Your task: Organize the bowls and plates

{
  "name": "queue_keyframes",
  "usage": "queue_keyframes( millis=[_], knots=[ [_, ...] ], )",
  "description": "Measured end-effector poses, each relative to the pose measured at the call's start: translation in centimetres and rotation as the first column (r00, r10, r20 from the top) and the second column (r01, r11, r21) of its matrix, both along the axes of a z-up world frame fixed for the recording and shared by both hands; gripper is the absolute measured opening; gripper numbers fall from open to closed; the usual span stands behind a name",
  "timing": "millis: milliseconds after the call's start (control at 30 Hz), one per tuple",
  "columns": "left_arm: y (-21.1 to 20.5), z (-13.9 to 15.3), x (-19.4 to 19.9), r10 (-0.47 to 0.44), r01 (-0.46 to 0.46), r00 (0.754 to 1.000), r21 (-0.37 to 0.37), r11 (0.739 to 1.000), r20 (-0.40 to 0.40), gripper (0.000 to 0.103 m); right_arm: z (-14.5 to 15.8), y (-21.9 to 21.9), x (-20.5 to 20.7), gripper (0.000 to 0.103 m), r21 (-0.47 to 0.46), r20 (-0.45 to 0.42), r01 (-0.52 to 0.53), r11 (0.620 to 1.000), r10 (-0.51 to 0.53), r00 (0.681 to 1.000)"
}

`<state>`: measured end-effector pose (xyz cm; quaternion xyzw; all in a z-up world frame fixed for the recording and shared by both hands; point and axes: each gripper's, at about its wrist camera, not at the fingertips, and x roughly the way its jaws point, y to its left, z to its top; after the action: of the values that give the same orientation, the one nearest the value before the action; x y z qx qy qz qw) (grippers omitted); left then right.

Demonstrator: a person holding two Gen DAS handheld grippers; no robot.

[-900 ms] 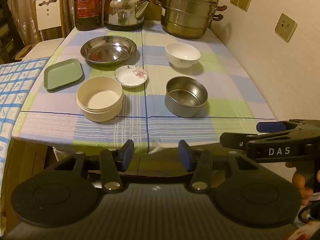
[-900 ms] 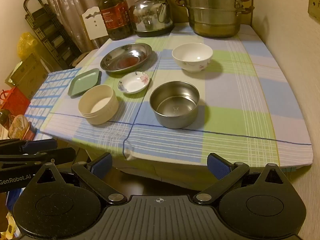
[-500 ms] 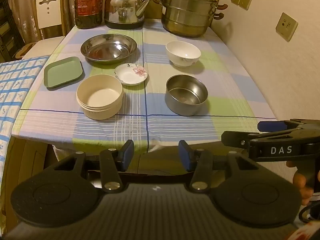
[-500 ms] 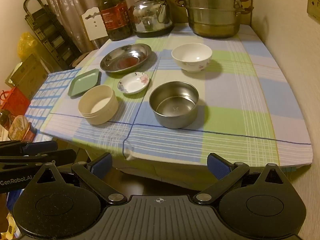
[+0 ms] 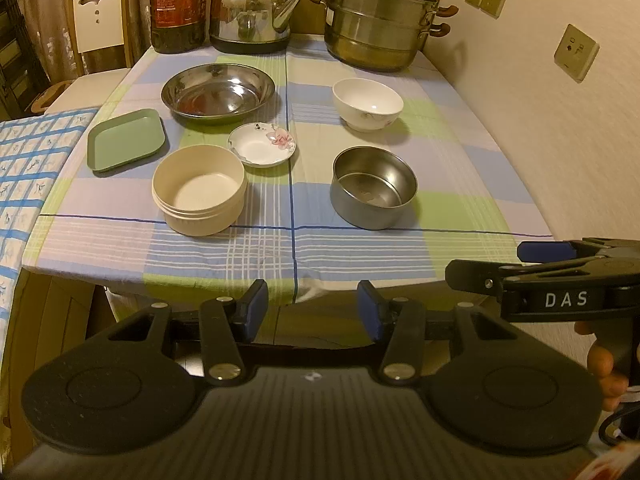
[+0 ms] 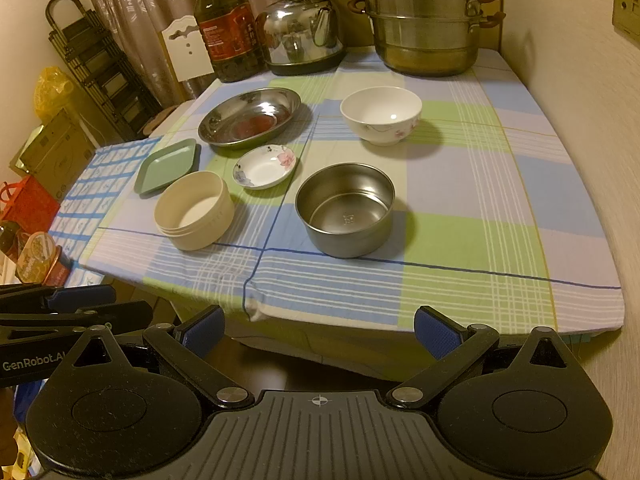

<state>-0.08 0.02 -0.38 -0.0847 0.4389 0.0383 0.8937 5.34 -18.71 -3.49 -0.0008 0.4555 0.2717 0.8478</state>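
Note:
On the checked tablecloth stand a steel bowl [image 5: 373, 188] [image 6: 346, 209], a white flowered bowl [image 5: 367, 103] [image 6: 381, 113], a cream round bowl [image 5: 199, 194] [image 6: 195, 209], a small flowered saucer [image 5: 262, 149] [image 6: 265, 165], a wide steel plate [image 5: 218, 92] [image 6: 250, 116] and a green square plate [image 5: 127, 139] [image 6: 168, 165]. My left gripper [image 5: 309, 311] hangs open before the table's near edge, nothing between its blue pads. My right gripper [image 6: 319, 332] is open wider, also short of the table and holding nothing; it also shows at the right edge of the left wrist view [image 5: 540, 264].
At the table's far end stand an oil bottle [image 5: 178, 4], a steel kettle [image 5: 254, 12] and a stacked steamer pot [image 5: 380, 20]. A wall [image 5: 560, 128] runs along the right side. A white chair [image 5: 100, 28] and a second blue-checked cloth [image 5: 24, 168] lie to the left.
Both views have crept slightly closer to the table. The dishes have not moved and both grippers stay open.

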Motion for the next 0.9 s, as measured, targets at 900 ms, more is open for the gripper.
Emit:
queue_keyframes(
  millis=[900],
  knots=[
    [0.2,-1.1,0.3,0.001,-0.001,1.000,-0.010,1.000,-0.016,0.046,0.0,0.1,0.4,0.101,0.000,0.002,0.003,1.000,-0.003,1.000]
  ],
)
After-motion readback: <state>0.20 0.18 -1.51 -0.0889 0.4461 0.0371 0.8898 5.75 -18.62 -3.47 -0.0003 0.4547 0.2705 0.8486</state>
